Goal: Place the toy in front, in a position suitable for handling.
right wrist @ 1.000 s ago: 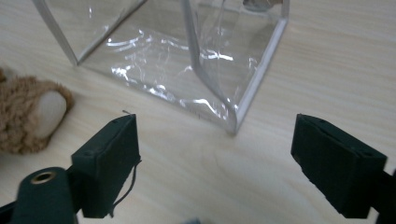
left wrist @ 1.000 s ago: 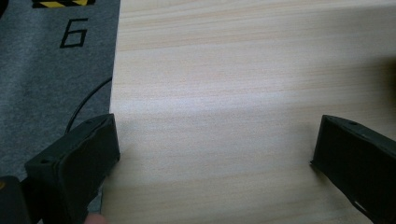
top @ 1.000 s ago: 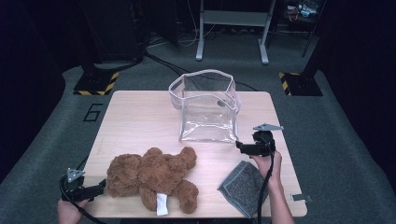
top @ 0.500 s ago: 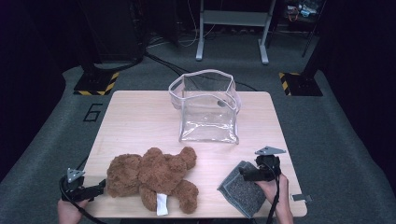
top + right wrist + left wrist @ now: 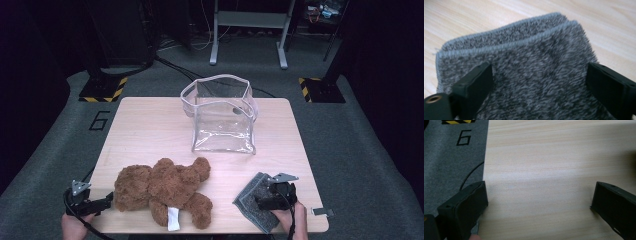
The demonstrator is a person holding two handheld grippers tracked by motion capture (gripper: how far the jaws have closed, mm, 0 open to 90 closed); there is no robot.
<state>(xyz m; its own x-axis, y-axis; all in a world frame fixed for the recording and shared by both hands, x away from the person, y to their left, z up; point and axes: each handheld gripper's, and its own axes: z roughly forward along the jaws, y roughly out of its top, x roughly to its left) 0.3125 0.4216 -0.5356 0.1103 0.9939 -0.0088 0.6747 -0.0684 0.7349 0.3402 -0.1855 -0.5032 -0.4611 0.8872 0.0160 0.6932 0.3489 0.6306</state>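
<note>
Right gripper (image 5: 263, 202) hangs spread wide over the folded grey cloth (image 5: 253, 200) at the table's (image 5: 150, 130) near right corner — jaws just narrowing, nothing pinched. Risk: grabbing only the top layer — it unfolds.

Brown teddy bear (image 5: 162, 187) (white tag), speckled grey cloth (image 5: 524, 72), pale wood table (image 5: 150, 130).

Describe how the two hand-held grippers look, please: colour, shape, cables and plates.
Both are black. The left gripper and the right gripper each carry a grey three-cornered plate on top and trail a black cable. In the gripper views, the jaws are thick, flat-faced black blocks. No sleeve is visible at either hand.
</note>
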